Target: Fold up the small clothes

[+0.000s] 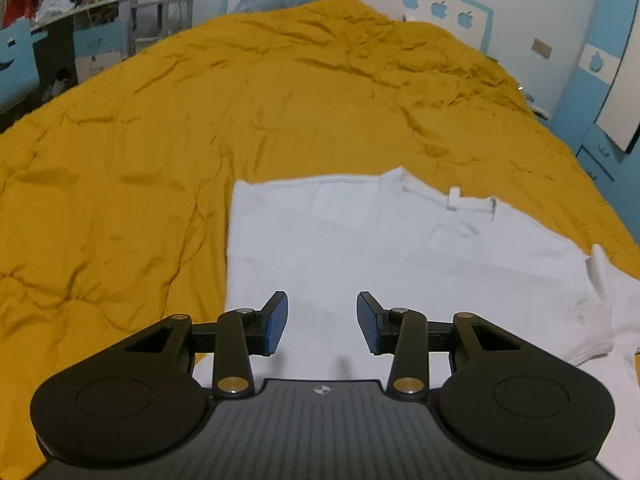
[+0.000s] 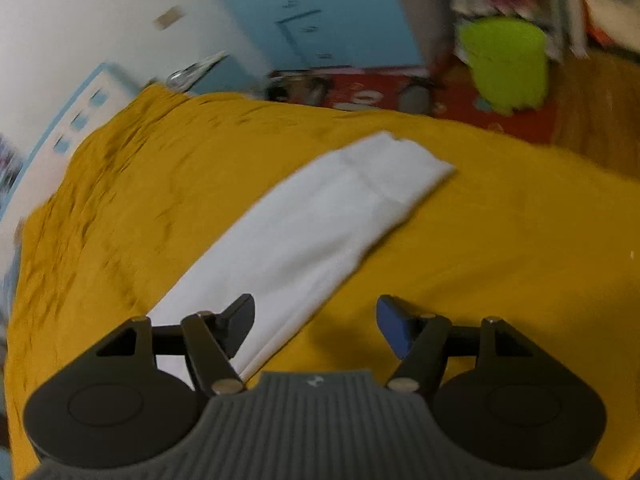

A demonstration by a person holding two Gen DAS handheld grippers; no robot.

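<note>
Both grippers are empty. The left gripper (image 1: 322, 322) hovers with jaws partly apart over the near part of the white shirt (image 1: 360, 248), which lies flat on the yellow bedspread (image 1: 120, 160). The right gripper (image 2: 316, 326), jaws wide, hangs over the shirt's right edge; the shirt runs away from it, apparently folded, though blur obscures this.

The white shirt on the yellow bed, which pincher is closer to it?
Left. The left gripper hangs open right over the white shirt. The right gripper is open too, at the shirt's edge, mostly over the yellow bedcover.
</note>
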